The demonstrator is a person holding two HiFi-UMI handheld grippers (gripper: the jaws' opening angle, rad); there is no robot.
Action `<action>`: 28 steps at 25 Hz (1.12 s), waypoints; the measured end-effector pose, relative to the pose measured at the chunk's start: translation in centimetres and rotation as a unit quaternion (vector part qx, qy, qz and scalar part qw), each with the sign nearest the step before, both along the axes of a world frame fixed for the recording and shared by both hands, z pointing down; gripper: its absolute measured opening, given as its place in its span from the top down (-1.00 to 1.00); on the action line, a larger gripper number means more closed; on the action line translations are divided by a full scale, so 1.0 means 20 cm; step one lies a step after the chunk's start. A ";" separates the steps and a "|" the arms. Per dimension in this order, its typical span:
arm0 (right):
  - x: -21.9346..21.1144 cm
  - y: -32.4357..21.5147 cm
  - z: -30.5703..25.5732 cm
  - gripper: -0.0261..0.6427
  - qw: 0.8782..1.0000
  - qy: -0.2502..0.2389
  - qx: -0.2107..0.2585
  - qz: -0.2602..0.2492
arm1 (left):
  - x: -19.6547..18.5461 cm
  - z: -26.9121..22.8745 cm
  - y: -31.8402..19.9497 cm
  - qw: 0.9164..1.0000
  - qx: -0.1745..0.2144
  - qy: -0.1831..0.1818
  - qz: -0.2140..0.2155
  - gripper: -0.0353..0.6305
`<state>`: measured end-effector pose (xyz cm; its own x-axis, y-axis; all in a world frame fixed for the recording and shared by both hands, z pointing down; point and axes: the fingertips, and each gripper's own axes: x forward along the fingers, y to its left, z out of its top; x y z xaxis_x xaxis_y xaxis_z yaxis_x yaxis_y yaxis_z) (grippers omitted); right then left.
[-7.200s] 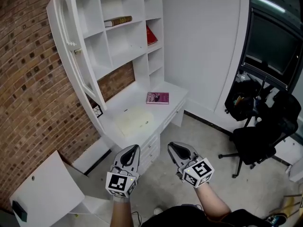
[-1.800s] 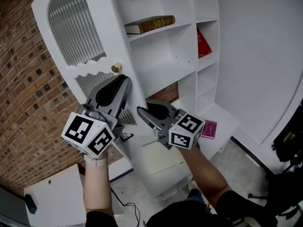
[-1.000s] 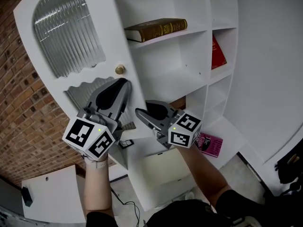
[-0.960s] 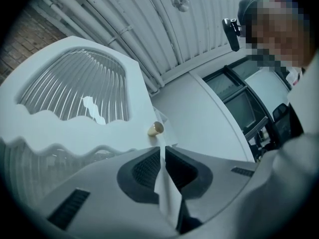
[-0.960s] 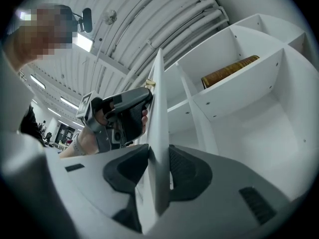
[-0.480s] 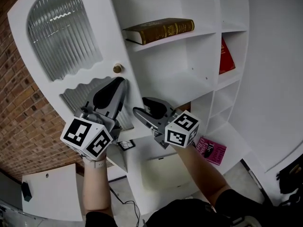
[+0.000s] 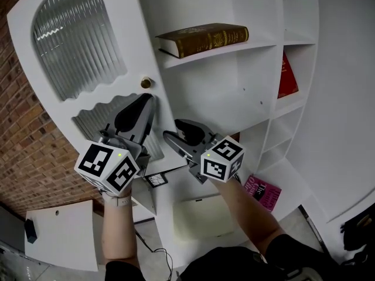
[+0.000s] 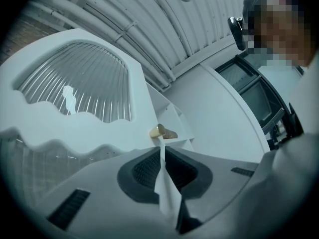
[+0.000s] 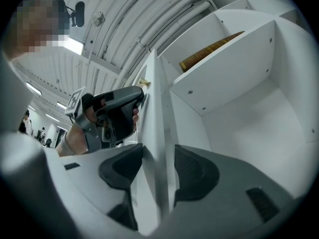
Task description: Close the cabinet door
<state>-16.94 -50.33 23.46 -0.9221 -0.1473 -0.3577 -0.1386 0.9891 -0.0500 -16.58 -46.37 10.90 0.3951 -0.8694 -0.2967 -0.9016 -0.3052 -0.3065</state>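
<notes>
The door (image 7: 76,69) is swung out from the cabinet (image 7: 234,92), filling the upper left of the head view, ribbed glass facing us and the brass knob (image 7: 146,83) near its free edge. Our right gripper (image 7: 179,132) has that edge between its jaws. In the right gripper view both pads sit right up against the white panel, one on each face, so we'd call it clamped on. Our left gripper (image 7: 142,103) lies against the front of the door just below the knob. Its jaws are pretty much together, with only a thin white sliver showing between them, and we can't tell what that sliver is. The right gripper view catches it on the far side of the panel too.

Inside the cabinet, a brown book (image 7: 205,38) lies flat on the top shelf, and a red book (image 7: 288,75) stands in a cubby at the right. Lower right there's a pink book (image 7: 262,187) on the desk top. A brick wall (image 7: 29,151) runs down the left edge.
</notes>
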 end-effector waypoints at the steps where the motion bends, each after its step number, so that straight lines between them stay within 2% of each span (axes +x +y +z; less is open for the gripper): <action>1: -0.01 -0.01 0.00 0.30 1.000 0.001 0.000 0.000 | -0.01 0.00 -0.01 1.000 -0.001 0.001 -0.003 0.79; 7: -0.04 -0.06 0.00 0.31 1.000 0.006 0.002 0.001 | -0.04 0.00 -0.06 1.000 -0.004 0.005 -0.021 0.79; 15: -0.06 -0.09 0.01 0.44 0.997 0.029 0.044 0.052 | -0.08 -0.01 -0.12 0.999 -0.009 0.008 -0.039 0.79; 21: -0.07 -0.12 0.02 0.36 1.000 0.022 -0.006 0.003 | -0.09 -0.01 -0.12 0.999 -0.012 0.016 -0.033 0.80; 28: -0.06 -0.12 0.02 0.36 0.999 0.026 0.006 0.025 | -0.09 0.00 -0.13 0.999 -0.008 0.011 -0.033 0.81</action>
